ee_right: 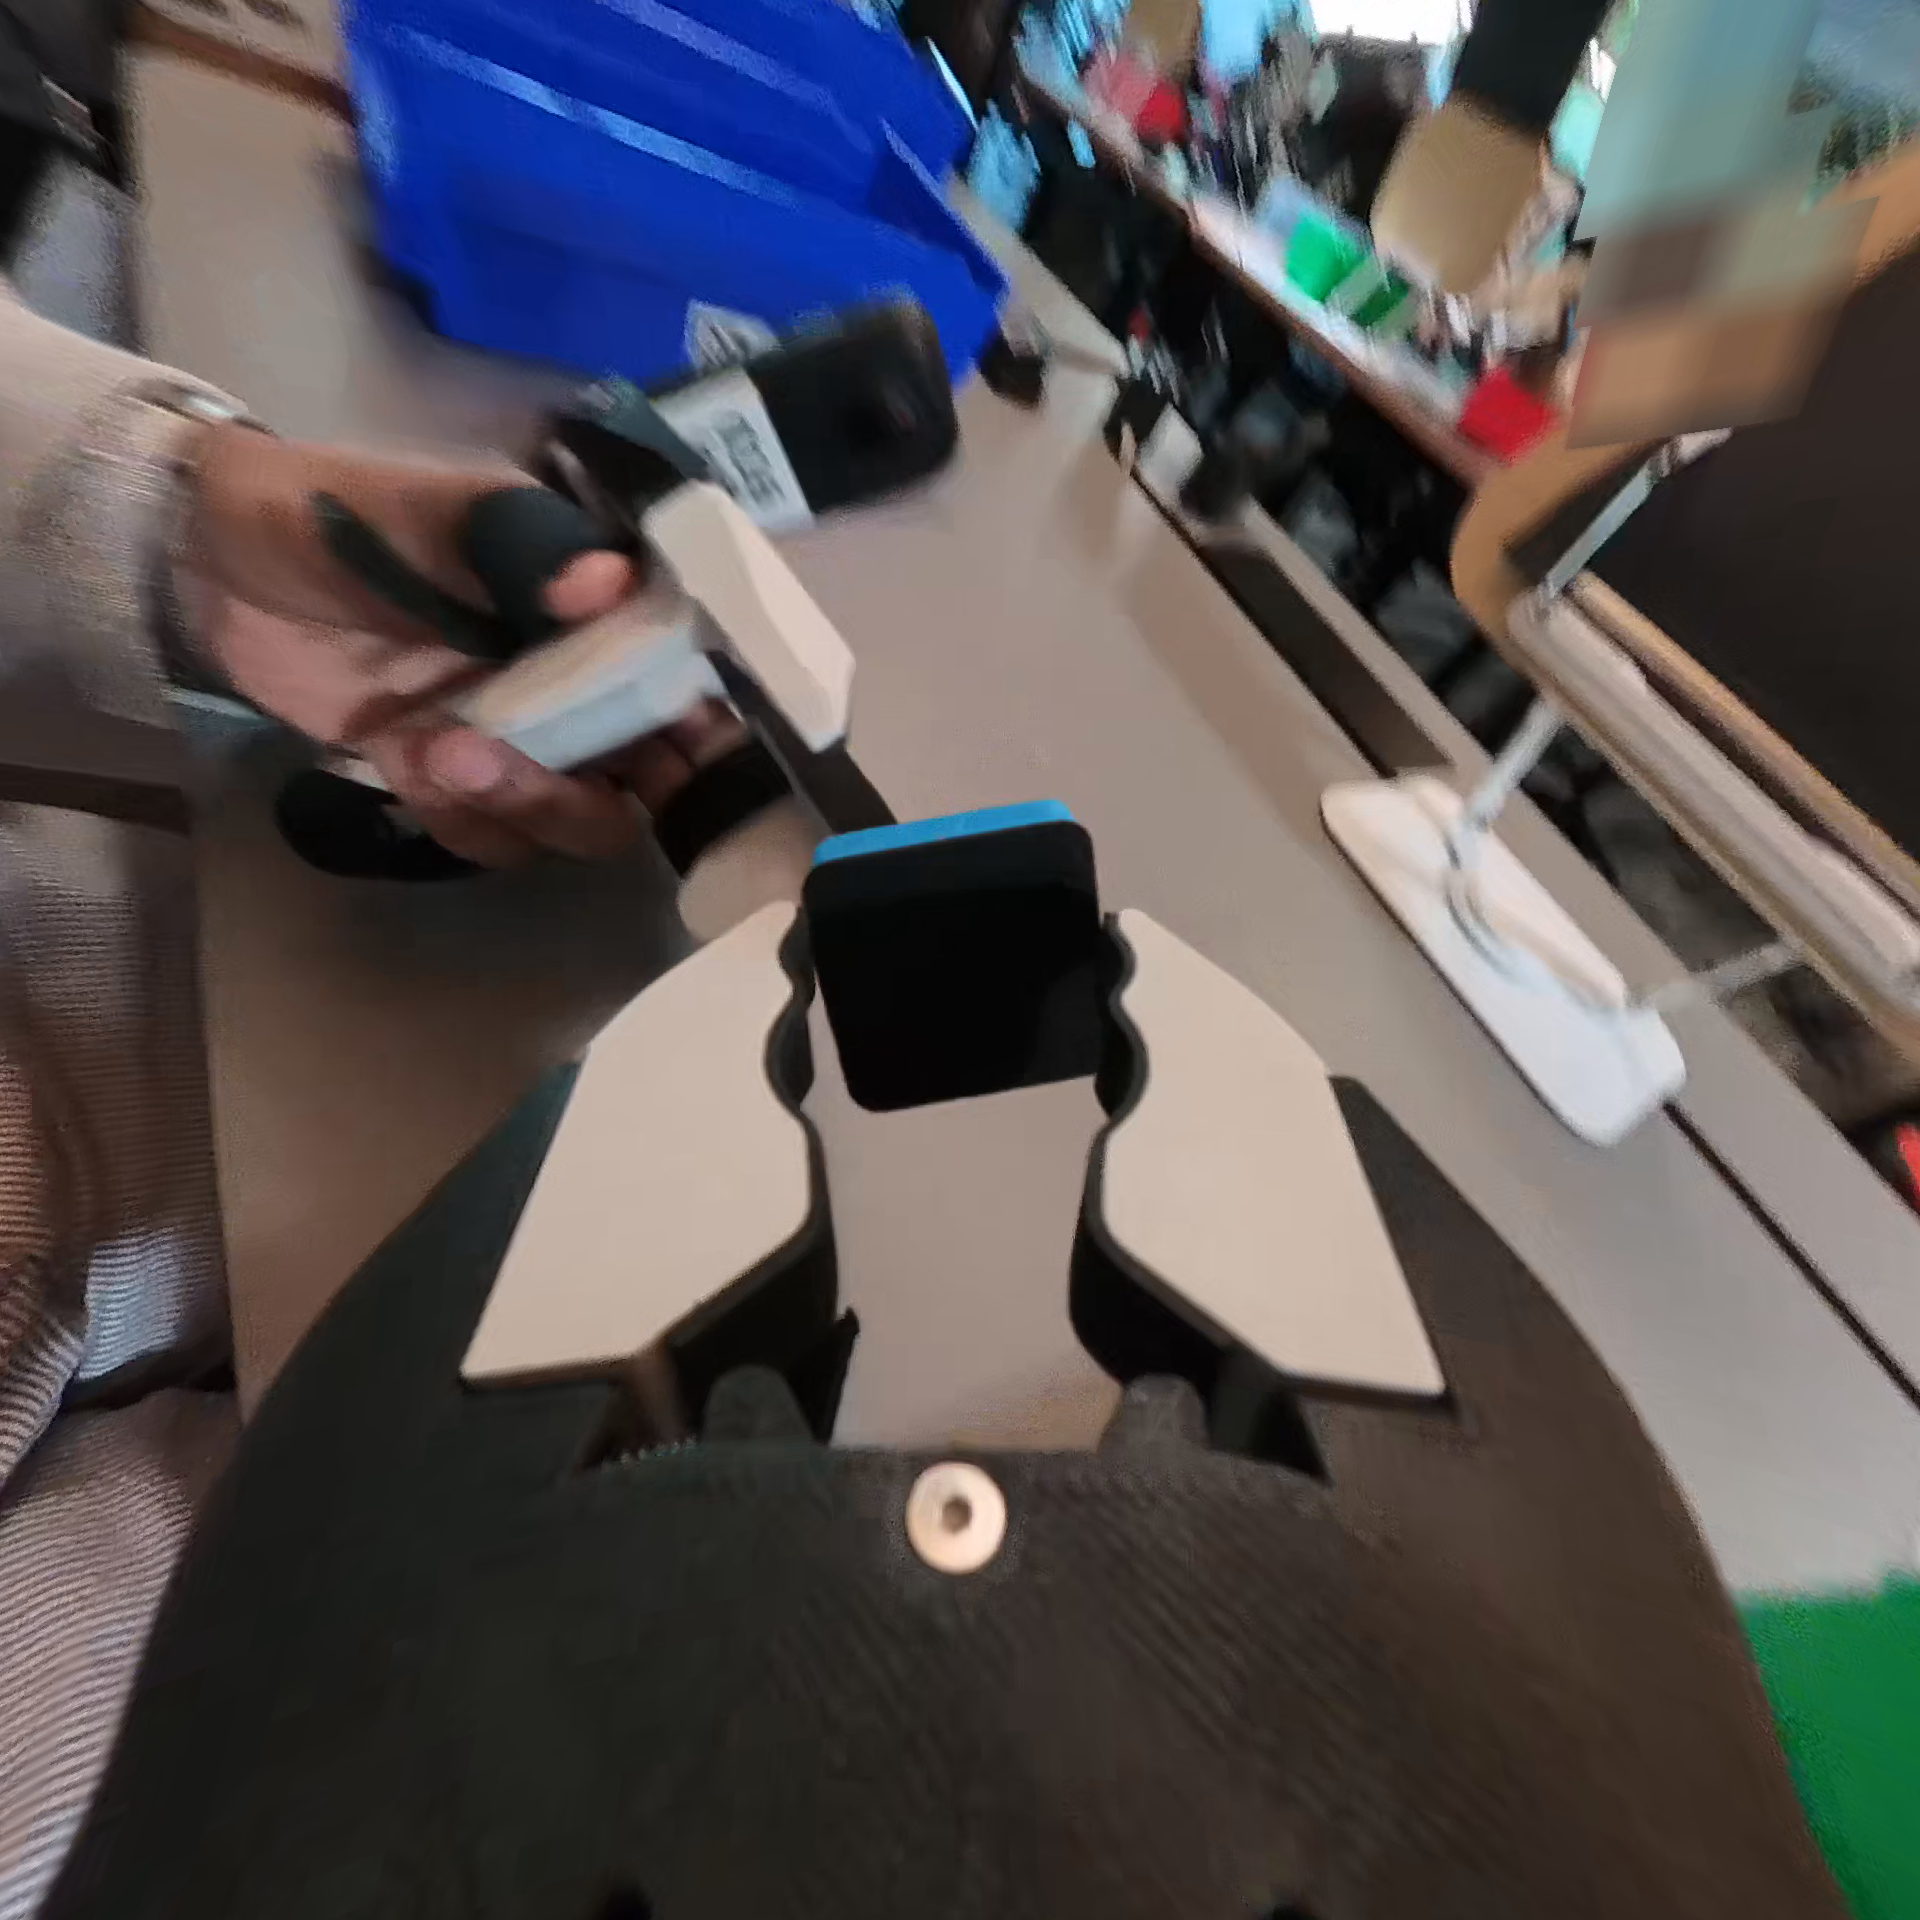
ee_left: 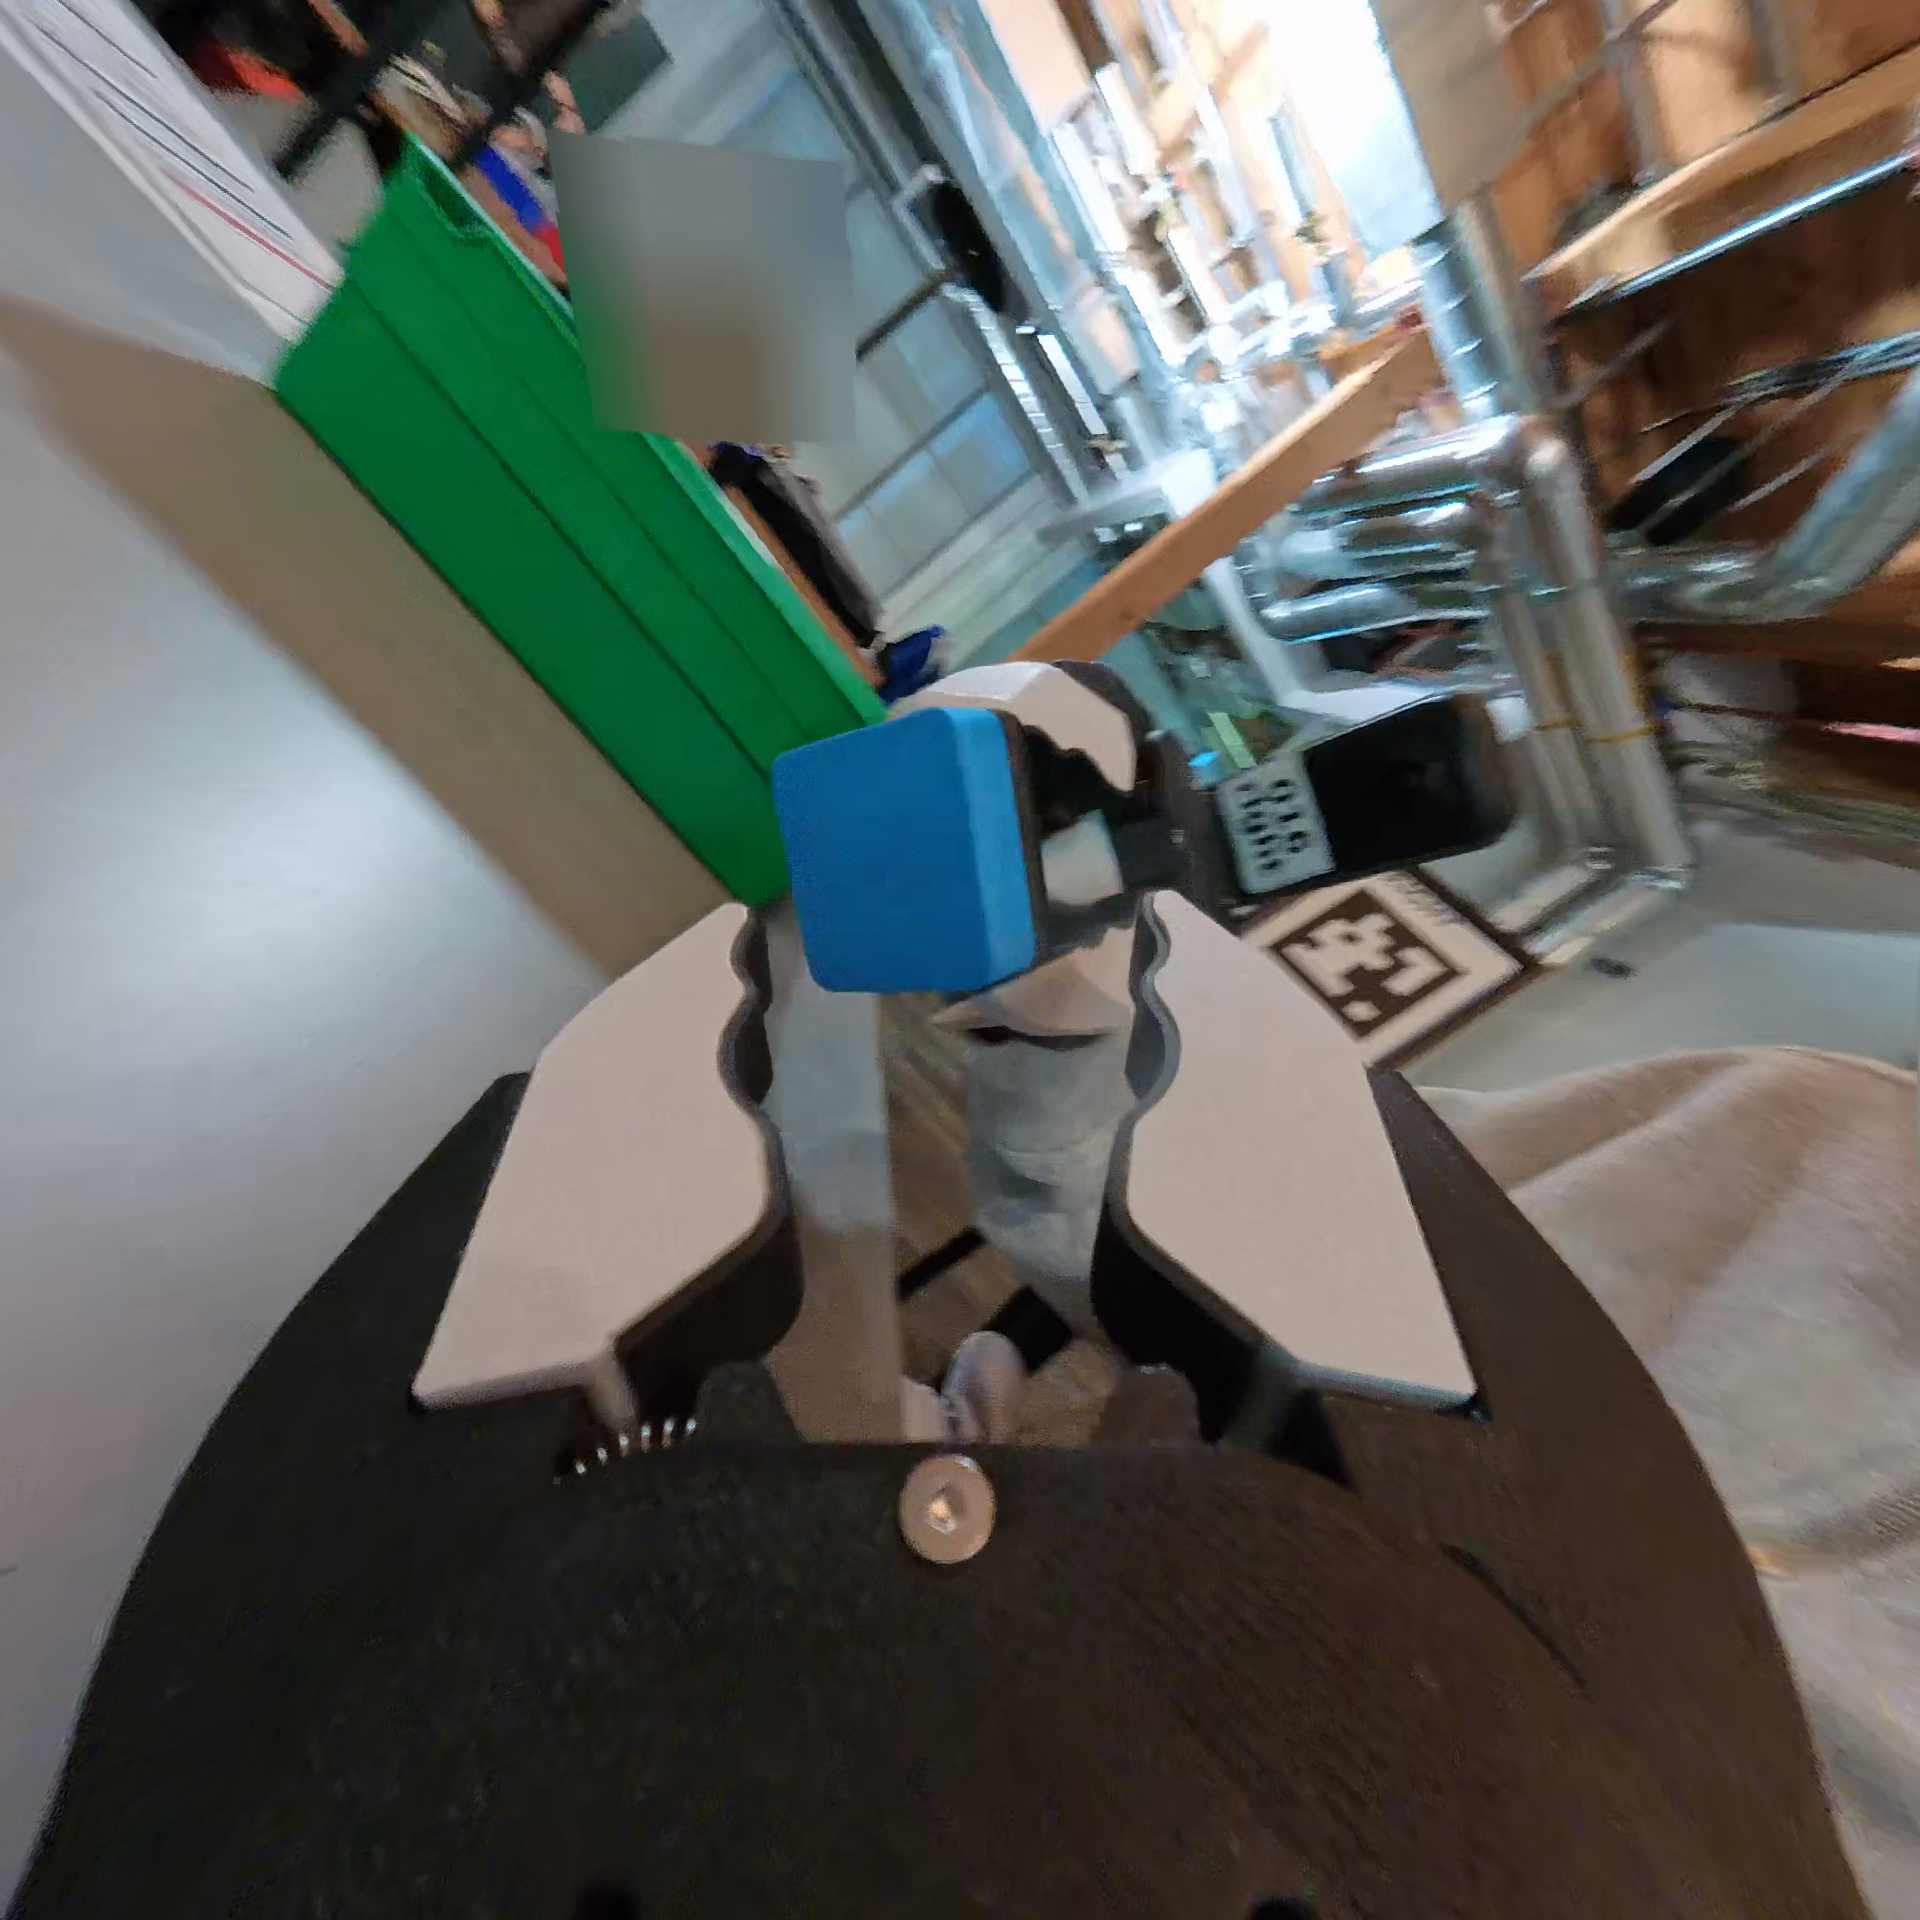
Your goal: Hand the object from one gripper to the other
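Note:
A square block, blue on one face and black on the other, shows in the right wrist view (ee_right: 951, 987) with its black face toward the camera. My right gripper (ee_right: 956, 925) is shut on its two sides. In the left wrist view the block (ee_left: 904, 852) shows its blue face, held by the right gripper (ee_left: 1081, 790) coming in from the right. My left gripper (ee_left: 951, 925) is open, and the block sits right at its fingertips, closer to the left finger (ee_left: 665, 1091). In the right wrist view a person's hand (ee_right: 395, 675) holds the left gripper (ee_right: 779, 644) just behind the block.
A green bin (ee_left: 571, 623) and a white box (ee_left: 135, 187) stand to the left, a square marker tag (ee_left: 1382, 956) lies to the right, and a beige sleeve (ee_left: 1683, 1299) is near. A blue bin (ee_right: 644, 187), a white stand base (ee_right: 1507, 935) and a grey tabletop (ee_right: 1143, 675) show below.

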